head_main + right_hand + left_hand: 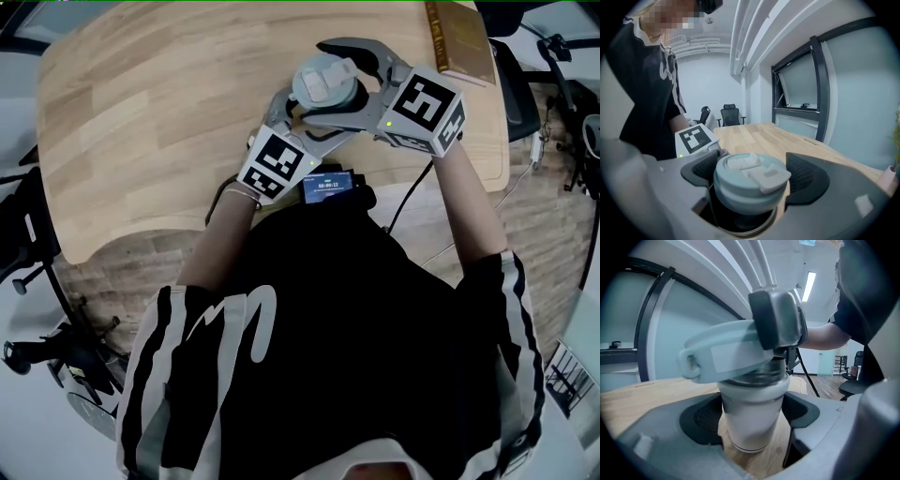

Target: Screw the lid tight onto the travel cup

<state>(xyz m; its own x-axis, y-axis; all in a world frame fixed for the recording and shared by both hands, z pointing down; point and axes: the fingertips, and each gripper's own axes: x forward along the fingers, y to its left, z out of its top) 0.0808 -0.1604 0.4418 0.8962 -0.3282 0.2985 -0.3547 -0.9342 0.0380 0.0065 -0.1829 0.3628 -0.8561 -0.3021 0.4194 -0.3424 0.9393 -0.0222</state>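
In the head view the person's black shirt [356,328] with white stripes fills the lower frame. A small dark device [328,185] with a lit blue screen sits just beyond it, at the near edge of the wooden table [141,122]. Both forearms reach forward over that edge, close together.

The left gripper [751,411] comes in from the near left and is clenched around the white body of the travel cup [750,434]. Its dark pads [701,417] lie against the cup's two sides below the shoulder. The cup stands upright on the table in front of the person, a little right of the table's middle.

The right gripper [753,173] comes in from the near right, higher up. It grasps the pale blue-green lid [738,187] across its width, one pad on each side. The lid sits over the cup's mouth but is tilted and not seated. In the right gripper view the dark opening and the metal rim [757,228] show beneath the lid's near edge. The left gripper view shows a steel neck [757,377] between lid and body. A white flip tab [768,177] lies on top of the lid.

Farther off, a brown book [459,42] lies at the table's far right corner. Beyond the table, the right gripper view shows office chairs [730,114] against a white wall
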